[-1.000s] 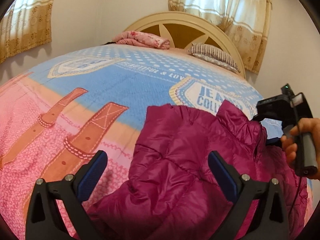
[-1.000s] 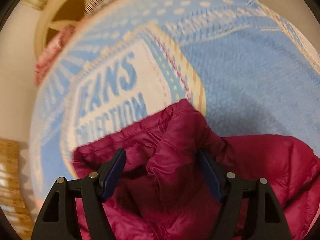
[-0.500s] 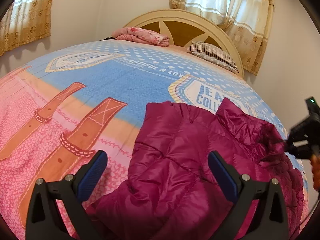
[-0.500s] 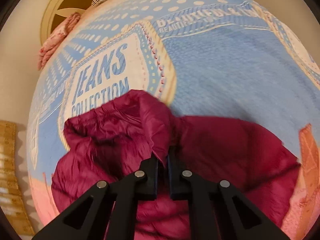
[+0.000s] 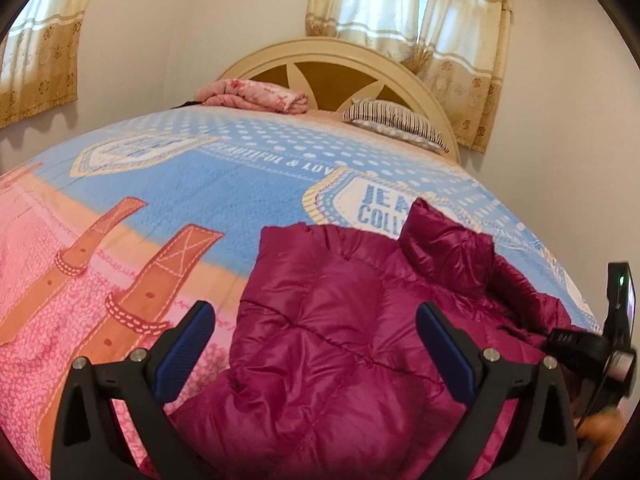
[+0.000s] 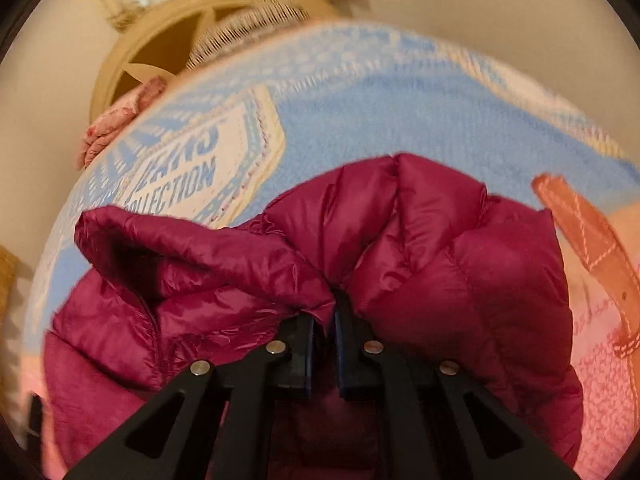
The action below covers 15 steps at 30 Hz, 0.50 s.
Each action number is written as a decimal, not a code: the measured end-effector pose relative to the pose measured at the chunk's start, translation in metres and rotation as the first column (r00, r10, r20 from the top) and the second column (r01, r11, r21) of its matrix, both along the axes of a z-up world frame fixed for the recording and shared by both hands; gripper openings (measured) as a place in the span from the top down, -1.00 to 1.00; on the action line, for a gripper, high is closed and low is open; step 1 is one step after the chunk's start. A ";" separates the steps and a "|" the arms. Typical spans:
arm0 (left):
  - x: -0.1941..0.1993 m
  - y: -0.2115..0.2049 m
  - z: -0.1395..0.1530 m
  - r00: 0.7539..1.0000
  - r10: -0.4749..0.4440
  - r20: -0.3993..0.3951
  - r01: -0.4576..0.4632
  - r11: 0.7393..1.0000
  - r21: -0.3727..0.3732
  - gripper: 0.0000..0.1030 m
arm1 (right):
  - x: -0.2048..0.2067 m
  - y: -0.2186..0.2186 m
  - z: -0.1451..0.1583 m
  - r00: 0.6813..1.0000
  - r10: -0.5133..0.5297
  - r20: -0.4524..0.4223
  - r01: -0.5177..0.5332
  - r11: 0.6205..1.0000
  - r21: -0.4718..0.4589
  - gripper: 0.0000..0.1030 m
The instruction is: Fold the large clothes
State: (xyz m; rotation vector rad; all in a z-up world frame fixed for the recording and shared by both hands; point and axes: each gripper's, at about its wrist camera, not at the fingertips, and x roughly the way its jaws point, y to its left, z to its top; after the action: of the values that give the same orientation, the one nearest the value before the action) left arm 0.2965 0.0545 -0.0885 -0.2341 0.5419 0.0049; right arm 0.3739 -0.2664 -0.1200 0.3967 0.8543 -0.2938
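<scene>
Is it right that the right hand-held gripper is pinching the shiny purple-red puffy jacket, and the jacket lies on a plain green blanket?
Not quite. The right hand-held gripper is pinching the shiny purple-red puffy jacket, but the blanket is not plain green: it is blue and pink, printed with dots, words and brown belt straps. The left wrist view shows it best.

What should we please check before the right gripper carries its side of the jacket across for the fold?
1. Right gripper shut on the jacket: ok.
2. Held fold clear of the bedspread: ok, it is bunched up and lifted.
3. Left gripper ready: not ok, open above the jacket with nothing pinched.
4. Landing space on the bedspread beside the jacket: ok, bare.
5. Zipper closed: cannot tell.
</scene>
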 end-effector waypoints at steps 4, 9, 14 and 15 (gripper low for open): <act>-0.011 -0.007 0.036 0.996 0.026 0.089 -0.033 0.996 0.082 -1.00 | -0.006 -0.009 -0.002 0.999 -0.006 0.046 0.003 0.998 0.059 0.88; 0.029 -0.053 0.085 0.977 -0.212 0.022 0.207 0.969 0.131 -1.00 | -0.011 -0.018 -0.006 0.995 -0.013 0.096 0.000 0.991 0.134 0.88; 0.100 -0.127 0.047 0.924 -0.289 -0.249 0.344 0.915 0.213 -1.00 | -0.012 -0.021 -0.008 0.992 -0.022 0.125 0.000 0.984 0.177 0.88; 0.112 -0.141 0.034 0.916 -0.271 -0.296 0.345 0.909 0.235 -1.00 | -0.013 -0.022 -0.008 0.991 -0.024 0.130 -0.001 0.983 0.185 0.88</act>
State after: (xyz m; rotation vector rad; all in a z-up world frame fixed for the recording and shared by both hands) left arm 0.4088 -0.0865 -0.0550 0.1396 0.8262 -0.2000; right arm 0.3611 -0.2880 -0.1284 0.5877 0.7513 -0.1972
